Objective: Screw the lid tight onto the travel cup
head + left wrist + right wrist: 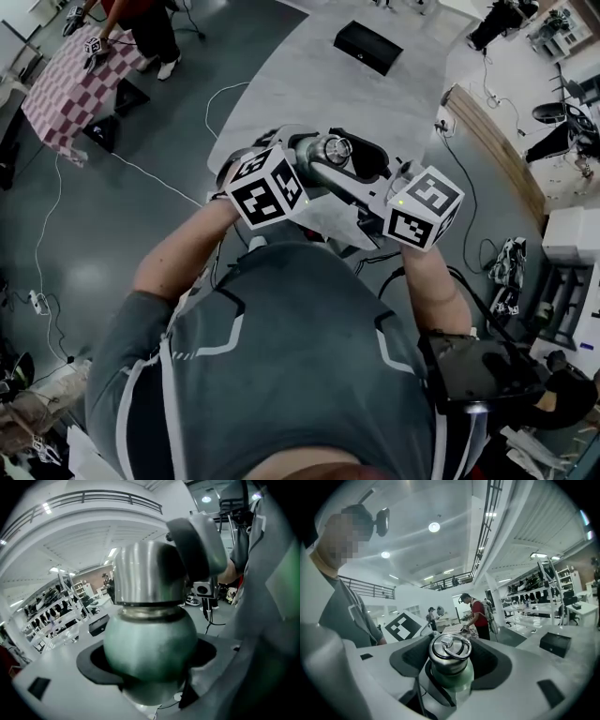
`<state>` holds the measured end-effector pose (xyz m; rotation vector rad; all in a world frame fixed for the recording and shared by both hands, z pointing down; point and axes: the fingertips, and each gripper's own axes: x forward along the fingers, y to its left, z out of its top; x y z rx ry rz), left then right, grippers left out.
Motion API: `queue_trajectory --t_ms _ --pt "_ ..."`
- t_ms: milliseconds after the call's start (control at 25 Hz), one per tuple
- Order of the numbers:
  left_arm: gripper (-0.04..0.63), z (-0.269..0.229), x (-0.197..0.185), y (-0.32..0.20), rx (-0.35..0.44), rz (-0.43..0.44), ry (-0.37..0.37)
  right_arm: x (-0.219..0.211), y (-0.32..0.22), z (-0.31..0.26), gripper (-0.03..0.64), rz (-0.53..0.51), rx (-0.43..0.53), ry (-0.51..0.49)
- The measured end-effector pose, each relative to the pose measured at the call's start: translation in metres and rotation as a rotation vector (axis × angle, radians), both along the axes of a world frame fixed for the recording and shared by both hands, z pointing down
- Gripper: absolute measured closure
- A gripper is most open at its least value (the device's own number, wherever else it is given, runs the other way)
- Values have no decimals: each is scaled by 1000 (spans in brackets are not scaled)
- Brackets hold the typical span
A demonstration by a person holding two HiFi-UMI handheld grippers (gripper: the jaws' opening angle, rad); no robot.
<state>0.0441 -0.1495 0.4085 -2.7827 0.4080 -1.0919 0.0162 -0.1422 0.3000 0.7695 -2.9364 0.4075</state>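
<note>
The travel cup has a round green body (150,641) and a steel lid (147,573) with a ring handle on top (451,648). My left gripper (150,656) is shut on the green body, which fills the space between its black pads. My right gripper (450,660) is shut on the lid, and one of its fingers (199,541) lies against the lid's side in the left gripper view. In the head view both grippers, left (309,159) and right (370,171), meet close to the person's chest with the lid (335,150) between them, held in the air.
A grey table (309,84) lies ahead with a black box (368,47) on it. A checked-cloth table (70,80) stands at far left with another person beside it. Cables run over the floor (141,173). Shelves and a person in a red shirt (478,616) stand further off.
</note>
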Motion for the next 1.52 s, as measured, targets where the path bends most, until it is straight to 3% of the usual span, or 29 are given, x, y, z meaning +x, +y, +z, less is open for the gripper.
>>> queue_trajectory --t_ms 120,280,400,520,720,760,880,1000,1160,1240,1400,1520 --pt "196 -10 5 13 -32 93 52 -3 14 -9 326 -127 100 47" --pt "195 -43 10 54 -186 324 234 -6 43 -33 296 -373 287 47" --pt "195 -58 8 76 -259 454 294 -7 65 -38 298 -551 286 45" --pt "195 -64 8 89 -277 528 288 -10 72 -47 298 -630 282 13" --pt "196 -59 16 91 -274 528 258 -10 70 -42 308 -630 279 18" --pt "195 -59 16 90 -274 519 256 -9 70 -43 339 -630 277 2" --pt "196 -56 16 82 -244 464 237 -10 66 -52 341 -591 316 -65" --pt "196 -44 14 59 -189 321 189 -10 47 -43 341 -436 299 -49" --pt "196 -19 6 17 -90 69 99 -3 14 -19 341 -123 226 -5" --pt "196 -9 2 6 -43 2 51 0 5 -8 341 -12 179 15" --pt "195 -2 -1 6 -15 7 9 -1 6 1 341 13 107 72" --pt "195 -13 3 23 -76 136 82 -5 21 -10 326 -132 198 118"
